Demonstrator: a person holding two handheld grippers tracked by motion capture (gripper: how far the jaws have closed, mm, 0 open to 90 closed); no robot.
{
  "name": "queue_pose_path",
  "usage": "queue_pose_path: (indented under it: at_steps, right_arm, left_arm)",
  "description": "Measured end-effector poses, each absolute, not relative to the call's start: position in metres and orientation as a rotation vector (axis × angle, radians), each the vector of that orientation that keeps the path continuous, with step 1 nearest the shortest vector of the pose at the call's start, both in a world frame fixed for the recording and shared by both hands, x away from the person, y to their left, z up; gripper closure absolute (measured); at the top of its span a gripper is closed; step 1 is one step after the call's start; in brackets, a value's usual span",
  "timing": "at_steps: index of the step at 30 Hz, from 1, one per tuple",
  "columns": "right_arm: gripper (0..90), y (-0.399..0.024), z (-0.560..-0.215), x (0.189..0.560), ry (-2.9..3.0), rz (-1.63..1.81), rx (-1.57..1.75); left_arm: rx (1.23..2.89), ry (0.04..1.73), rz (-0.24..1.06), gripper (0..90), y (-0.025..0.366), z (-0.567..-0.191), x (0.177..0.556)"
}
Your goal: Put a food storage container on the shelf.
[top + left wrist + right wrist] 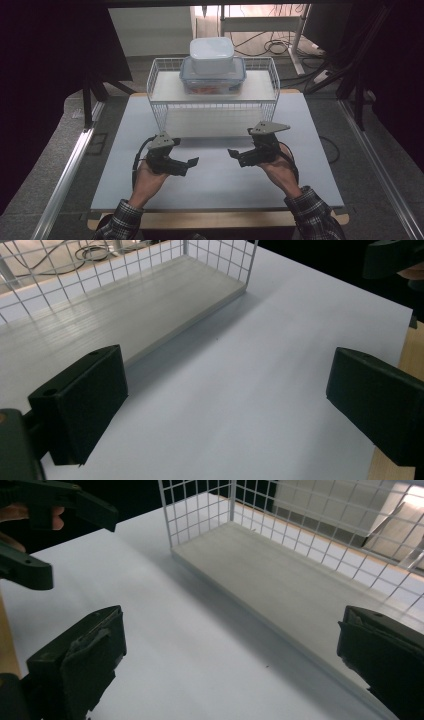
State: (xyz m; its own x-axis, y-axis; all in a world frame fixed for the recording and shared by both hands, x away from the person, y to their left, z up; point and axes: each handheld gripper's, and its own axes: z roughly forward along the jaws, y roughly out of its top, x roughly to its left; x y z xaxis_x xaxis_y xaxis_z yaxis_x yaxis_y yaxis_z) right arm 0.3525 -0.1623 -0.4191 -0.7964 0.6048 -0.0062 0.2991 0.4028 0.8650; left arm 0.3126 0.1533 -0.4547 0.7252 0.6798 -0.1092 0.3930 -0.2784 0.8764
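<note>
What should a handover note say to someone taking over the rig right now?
Left gripper: open, holding nothing, low over the white table.
Right gripper: open, holding nothing, facing the left one.
Things: a white wire rack stands at the far side of the table. On its top shelf sits a clear box with a blue rim; a white lidded box is stacked on it. The lower shelf looks bare.
Done: nothing handled yet by the look of it.
Left: probably reach for the stacked boxes.

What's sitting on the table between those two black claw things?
Nothing: the high view shows bare white table between the left gripper and right gripper.
</note>
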Motion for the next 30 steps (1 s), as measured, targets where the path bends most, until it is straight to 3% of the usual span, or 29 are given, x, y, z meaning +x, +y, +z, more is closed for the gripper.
queue_pose_path:
  at_steps: [30]
  right_arm:
    - [0.0,-0.198,-0.446,0.329,2.298,1.290,0.869]
  left_arm:
    - [1.920,0.890,0.371,2.9,0.177,-0.487,0.287]
